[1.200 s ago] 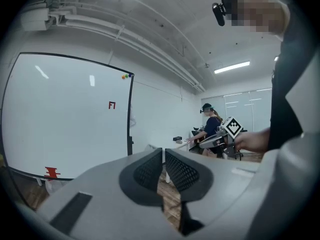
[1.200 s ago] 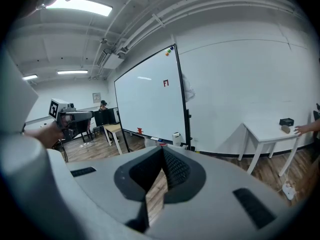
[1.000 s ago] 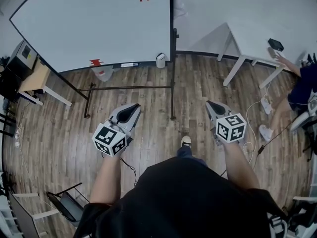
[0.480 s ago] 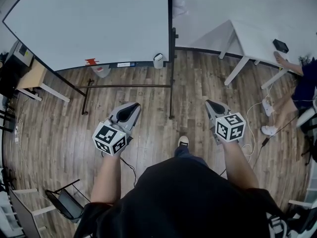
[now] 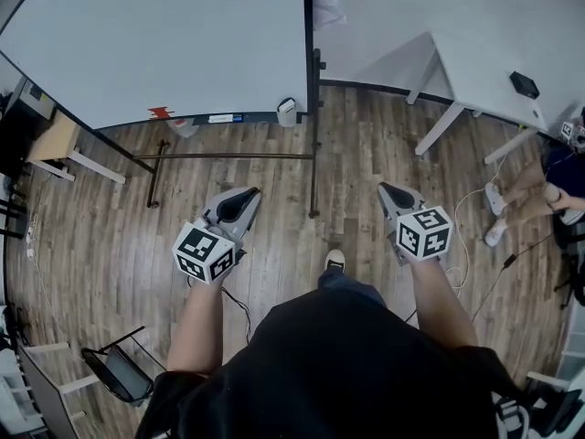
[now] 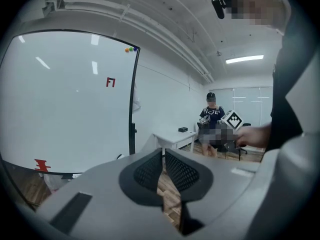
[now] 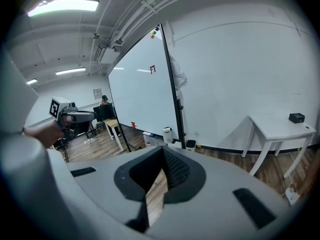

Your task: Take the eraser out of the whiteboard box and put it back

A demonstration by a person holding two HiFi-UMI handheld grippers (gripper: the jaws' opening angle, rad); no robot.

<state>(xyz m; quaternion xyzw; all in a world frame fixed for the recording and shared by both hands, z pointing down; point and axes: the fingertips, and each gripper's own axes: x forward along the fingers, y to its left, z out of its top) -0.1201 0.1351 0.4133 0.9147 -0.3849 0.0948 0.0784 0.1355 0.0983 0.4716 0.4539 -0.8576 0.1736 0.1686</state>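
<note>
Left gripper (image 6: 163, 154) and right gripper (image 7: 161, 154) are hovering empty, jaws pressed together; whiteboard box (image 5: 286, 111), well ahead, probably needs reaching.

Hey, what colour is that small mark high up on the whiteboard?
Red; the mark on the whiteboard shows best in the left gripper view.

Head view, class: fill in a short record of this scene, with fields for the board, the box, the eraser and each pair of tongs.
whiteboard: upright on a stand, ahead of the person
white box: at the board's lower right corner
eraser: not visible
left tongs: shut, empty, short of the board
right tongs: shut, empty, short of the board
floor: wood planks
</note>
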